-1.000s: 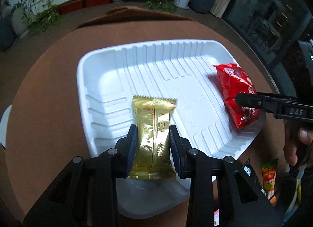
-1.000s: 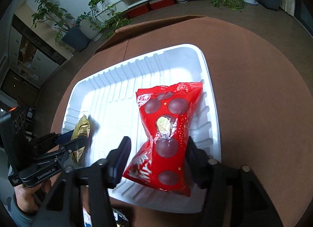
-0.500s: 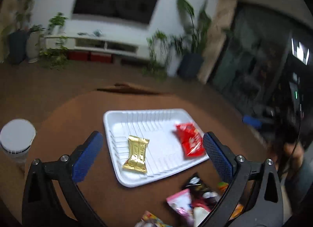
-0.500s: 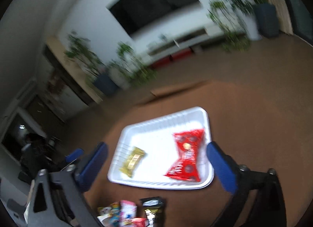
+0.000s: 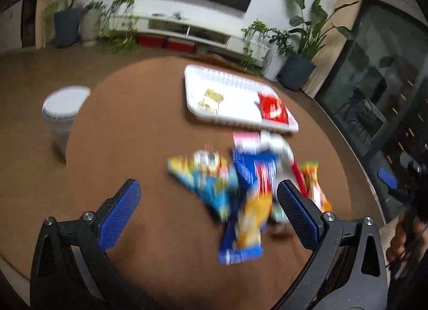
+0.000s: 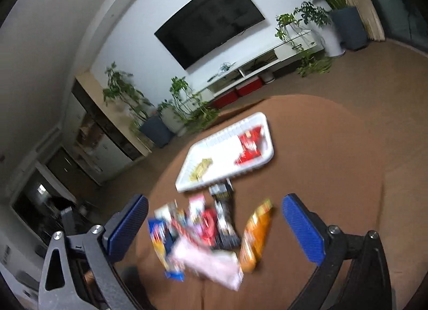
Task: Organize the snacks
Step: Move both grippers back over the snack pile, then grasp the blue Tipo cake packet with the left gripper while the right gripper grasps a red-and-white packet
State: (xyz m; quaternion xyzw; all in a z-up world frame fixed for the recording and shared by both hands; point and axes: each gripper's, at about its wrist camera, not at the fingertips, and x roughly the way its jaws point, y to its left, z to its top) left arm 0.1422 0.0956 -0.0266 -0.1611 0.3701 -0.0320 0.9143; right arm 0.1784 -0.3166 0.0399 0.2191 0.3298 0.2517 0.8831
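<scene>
A white tray lies on the far side of the round brown table. In it are a gold packet on the left and a red packet on the right; they also show in the right wrist view, gold and red, in the tray. A blurred pile of snack packets lies nearer, also in the right wrist view. My left gripper is open and empty above the pile. My right gripper is open and empty above it too.
A clear tub with a white lid stands off the table's left edge. An orange packet lies at the pile's right side. Plants, a TV wall and a low white shelf stand behind the table.
Both grippers let go of their packets in the tray, opened wide and pulled back and up. The views have swung from the tray to the loose pile.
</scene>
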